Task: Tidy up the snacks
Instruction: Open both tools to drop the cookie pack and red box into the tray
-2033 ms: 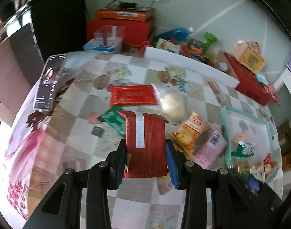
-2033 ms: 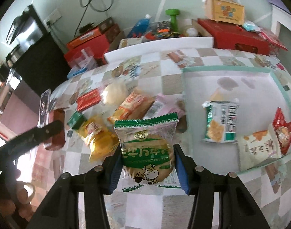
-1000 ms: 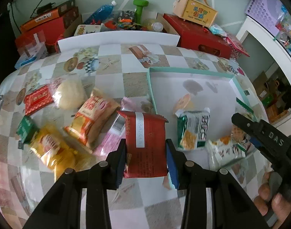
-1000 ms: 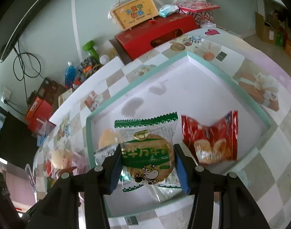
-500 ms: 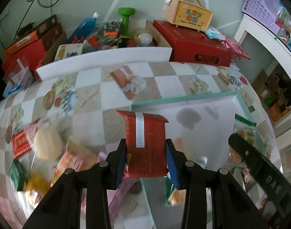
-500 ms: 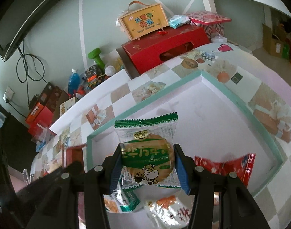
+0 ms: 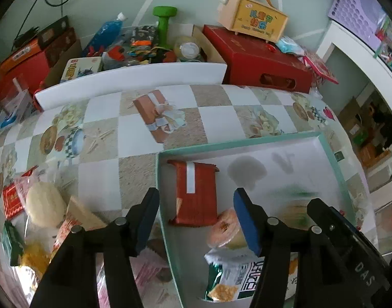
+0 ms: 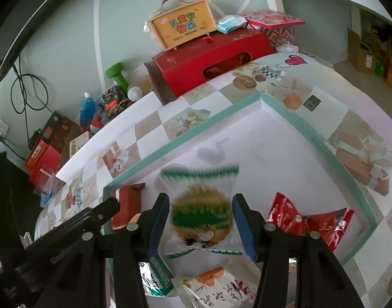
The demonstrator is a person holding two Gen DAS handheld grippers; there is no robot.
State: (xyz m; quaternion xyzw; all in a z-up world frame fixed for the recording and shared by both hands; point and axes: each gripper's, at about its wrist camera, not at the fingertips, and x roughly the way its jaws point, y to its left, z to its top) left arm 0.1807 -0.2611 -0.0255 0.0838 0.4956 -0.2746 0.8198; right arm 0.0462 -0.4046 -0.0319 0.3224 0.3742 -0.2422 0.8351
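The left gripper (image 7: 196,218), whose jaws have just been opening, stands wide above the red packet (image 7: 196,192) lying lengthwise by the tray's (image 7: 160,179) near-left corner, while the right gripper (image 8: 199,223) flanks the blurred green-edged biscuit packet (image 8: 201,205) above the tray's middle.

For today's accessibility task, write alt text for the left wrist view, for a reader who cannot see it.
The left gripper, jaws just opened, hangs over a red snack packet lying free in the near-left corner of a white tray with a teal rim. More packets sit in the tray and on the checked tablecloth to its left.
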